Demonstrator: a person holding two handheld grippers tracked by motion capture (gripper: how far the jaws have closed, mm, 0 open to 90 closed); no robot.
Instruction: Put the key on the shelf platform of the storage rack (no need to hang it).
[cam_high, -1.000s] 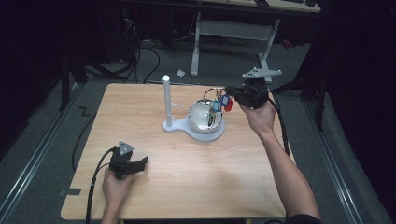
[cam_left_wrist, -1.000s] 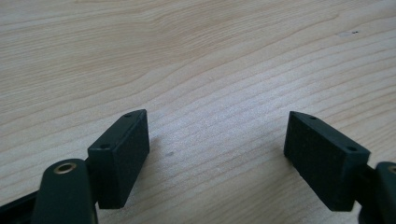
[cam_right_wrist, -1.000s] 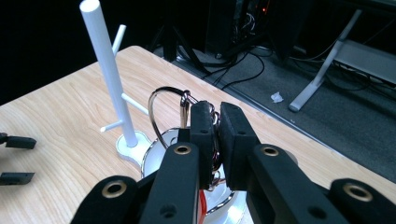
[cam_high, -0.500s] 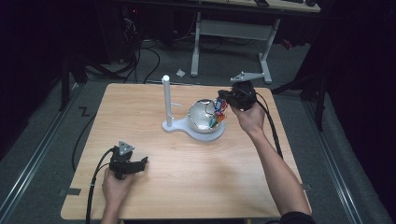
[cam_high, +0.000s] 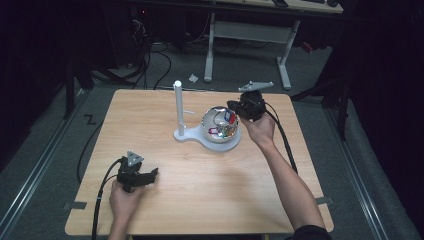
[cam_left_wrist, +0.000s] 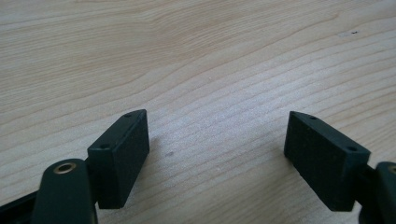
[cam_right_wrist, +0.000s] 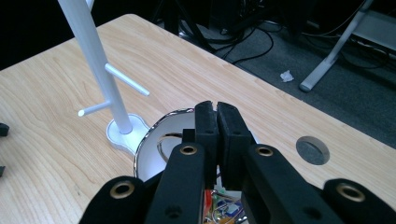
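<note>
Shiny metal bowl (cam_high: 220, 125) holding small colourful items (cam_high: 226, 126) sits on a white stand (cam_high: 179, 111) with an upright peg post, right of centre toward the far side of the wooden table (cam_high: 200, 200). Right gripper (cam_high: 236, 106) hangs over the bowl's far right rim, jaws pressed together with nothing seen between them. Left gripper (cam_high: 151, 175) rests near the table's near left corner, jaws spread wide over bare wood.

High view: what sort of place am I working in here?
Probably a lab or workshop set up for recording. A plain wooden table stands on a grey floor strewn with cables, another desk's metal legs stand behind, and the surroundings are dark.
</note>
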